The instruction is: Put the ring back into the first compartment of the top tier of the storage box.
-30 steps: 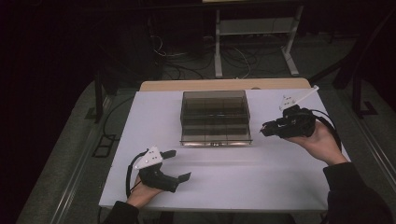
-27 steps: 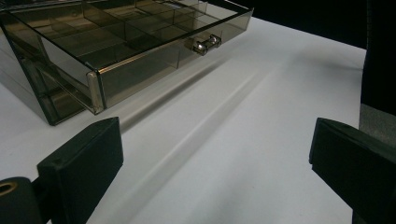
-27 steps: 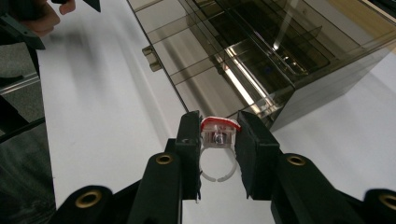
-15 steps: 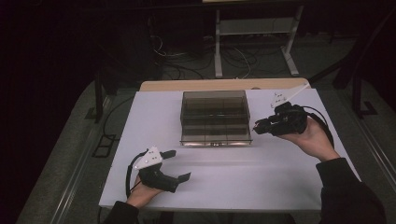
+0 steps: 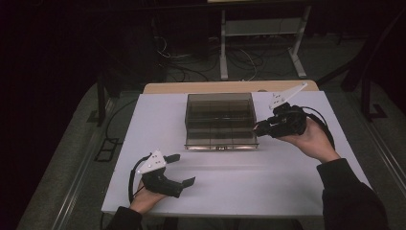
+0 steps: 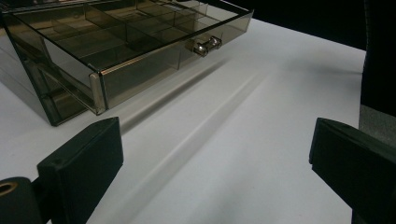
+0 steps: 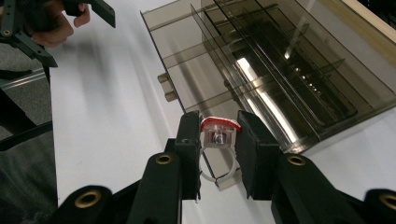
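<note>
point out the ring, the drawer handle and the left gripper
ring (image 7: 217, 136): right gripper view, on its clear top with the red edge, between the jaws.
drawer handle (image 6: 204, 45): left gripper view, on the metal knob on the drawer front.
left gripper (image 5: 183, 169): high view, midway between its fingertips.

1. The table (image 5: 230, 191) is plain white, with a pale wood strip along its far edge.
2. The drawer box (image 5: 220, 120) is smoky brown-grey see-through plastic; its small knob (image 6: 204, 45) is shiny silver.
3. The left tongs (image 5: 179, 168) are black, with a light grey plate on top.
4. The right tongs (image 7: 218, 140) are black with brass-coloured rivets.
5. The ring (image 7: 217, 137) is clear, with a red top edge and a white band.
6. The sleeve (image 5: 352, 196) is dark.
</note>
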The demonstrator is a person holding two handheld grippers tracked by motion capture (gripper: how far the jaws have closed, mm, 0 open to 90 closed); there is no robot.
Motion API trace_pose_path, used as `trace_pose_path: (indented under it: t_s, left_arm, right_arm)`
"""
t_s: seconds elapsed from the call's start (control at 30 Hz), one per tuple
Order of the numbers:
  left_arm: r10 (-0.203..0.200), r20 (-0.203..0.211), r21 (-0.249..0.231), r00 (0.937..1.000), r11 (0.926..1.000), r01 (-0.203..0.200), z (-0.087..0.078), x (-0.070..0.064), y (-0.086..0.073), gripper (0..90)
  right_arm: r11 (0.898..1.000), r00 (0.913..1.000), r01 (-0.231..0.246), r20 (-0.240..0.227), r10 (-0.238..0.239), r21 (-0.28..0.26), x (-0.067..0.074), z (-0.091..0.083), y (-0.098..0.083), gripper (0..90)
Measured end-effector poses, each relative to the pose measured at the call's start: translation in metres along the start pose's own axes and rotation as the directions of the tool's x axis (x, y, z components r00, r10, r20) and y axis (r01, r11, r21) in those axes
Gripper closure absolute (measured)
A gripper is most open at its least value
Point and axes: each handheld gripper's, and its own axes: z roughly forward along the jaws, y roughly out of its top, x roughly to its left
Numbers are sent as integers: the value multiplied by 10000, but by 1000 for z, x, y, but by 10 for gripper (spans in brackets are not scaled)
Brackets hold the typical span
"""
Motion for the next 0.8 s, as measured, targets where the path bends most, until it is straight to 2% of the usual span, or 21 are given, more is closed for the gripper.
trace_pose_path:
  t_s: [0.37, 0.8]
  left_arm:
    - [10, 13, -12, 10000, 10000, -10, 0, 0, 0, 22]
    - [21, 34, -33, 10000, 10000, -21, -1, 0, 0, 23]
  right_arm:
    - [9995, 9994, 304, -151, -303, 54, 5, 9, 13, 703]
    - [9989, 9984, 451, -341, -445, 147, 7, 23, 25, 701]
